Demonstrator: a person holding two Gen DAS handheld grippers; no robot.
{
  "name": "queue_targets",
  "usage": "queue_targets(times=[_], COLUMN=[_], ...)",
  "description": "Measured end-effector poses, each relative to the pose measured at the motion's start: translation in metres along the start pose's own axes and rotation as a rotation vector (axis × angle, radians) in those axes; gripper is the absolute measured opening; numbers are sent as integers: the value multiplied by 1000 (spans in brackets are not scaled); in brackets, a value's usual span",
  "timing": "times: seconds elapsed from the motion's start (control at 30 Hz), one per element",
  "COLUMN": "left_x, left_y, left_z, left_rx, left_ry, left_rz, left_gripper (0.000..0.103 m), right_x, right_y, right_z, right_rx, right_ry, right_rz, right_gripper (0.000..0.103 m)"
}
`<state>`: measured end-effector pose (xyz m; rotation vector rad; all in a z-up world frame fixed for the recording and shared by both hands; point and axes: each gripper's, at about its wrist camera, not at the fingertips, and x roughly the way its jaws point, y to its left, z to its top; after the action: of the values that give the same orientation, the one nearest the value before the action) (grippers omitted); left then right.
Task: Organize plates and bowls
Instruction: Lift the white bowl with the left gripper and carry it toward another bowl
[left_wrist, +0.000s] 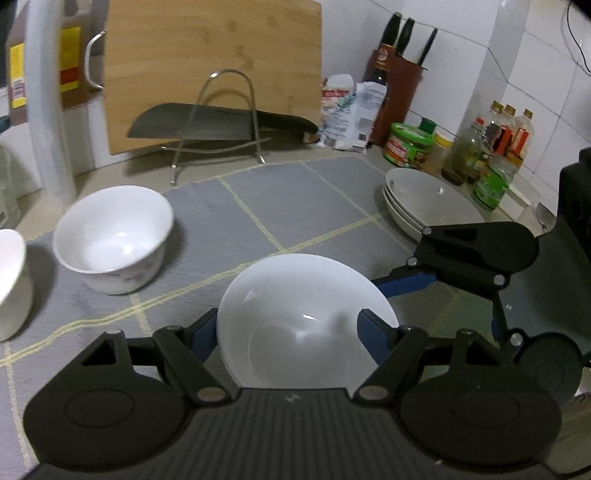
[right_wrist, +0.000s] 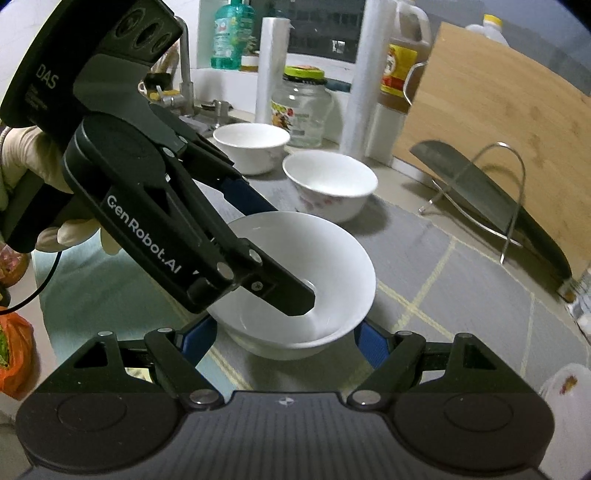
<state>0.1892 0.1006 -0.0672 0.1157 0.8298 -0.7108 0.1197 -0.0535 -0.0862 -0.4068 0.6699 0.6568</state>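
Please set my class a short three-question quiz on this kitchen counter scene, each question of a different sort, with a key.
1. True or false: the wide steel cleaver lies across the bent wire rack in front of the bamboo cutting board.
2. What does the left gripper hold? A: a glass jar. B: a plain white ceramic bowl. C: a green bottle.
3. What holds the three black-handled knives in the corner?

Key:
1. True.
2. B, with one finger inside the bowl and one outside.
3. The brown knife block.
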Motion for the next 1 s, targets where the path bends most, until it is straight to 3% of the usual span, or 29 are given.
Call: queue_targets(times=[0.67, 0.77, 0.87, 1.0], left_x=[17, 17, 13, -5], left_y=[-14, -15, -22, -27], left_z=[-6, -7, -10, -17], left_rx=[-19, -13, 25, 38], left_ry=[29, 24, -2, -54], left_rz=[1, -10, 36, 129], left_gripper=[79, 89, 95, 97], right_x=[-2, -2, -4, -13], right_y=[-8, -9, -8, -12], right_z=[-12, -13, -14, -13], right_rx=[9, 13, 5, 25], right_ry=[46, 48, 40, 16], right_rz=[31, 33, 19, 35], right_gripper=[85, 87, 99, 101])
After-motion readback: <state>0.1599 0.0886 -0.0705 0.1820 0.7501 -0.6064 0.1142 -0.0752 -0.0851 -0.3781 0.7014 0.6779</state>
